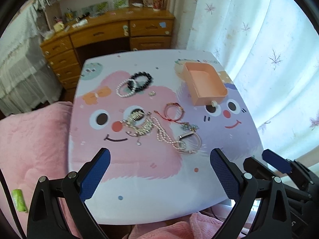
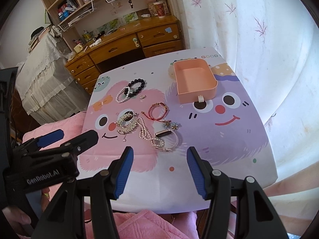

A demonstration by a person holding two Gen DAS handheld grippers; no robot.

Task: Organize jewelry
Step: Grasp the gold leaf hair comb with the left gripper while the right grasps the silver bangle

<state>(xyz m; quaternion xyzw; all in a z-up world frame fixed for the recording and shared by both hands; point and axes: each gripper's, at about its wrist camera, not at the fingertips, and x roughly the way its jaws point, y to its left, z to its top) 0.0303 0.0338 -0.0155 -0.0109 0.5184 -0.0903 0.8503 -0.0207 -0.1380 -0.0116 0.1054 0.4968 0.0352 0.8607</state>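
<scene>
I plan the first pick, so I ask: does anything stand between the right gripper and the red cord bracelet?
Yes. The pearl strand and the white bangle lie between the right gripper and the red cord bracelet.

Box (image 2: 194, 81) sits far right on the bench (image 2: 229, 149). Left of the box: beaded bracelets (image 2: 130, 90). Nearer than the box: string bracelet (image 2: 157, 110), hair combs (image 2: 127, 122), pearl chain (image 2: 146, 133).

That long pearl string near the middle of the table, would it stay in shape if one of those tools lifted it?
Probably not. The pearl string lies in loose curves, so it likely droops and swings when lifted. Its near end overlaps a white bracelet, which might drag along. The small round beads look smooth, so they may slip between the pads.
</scene>
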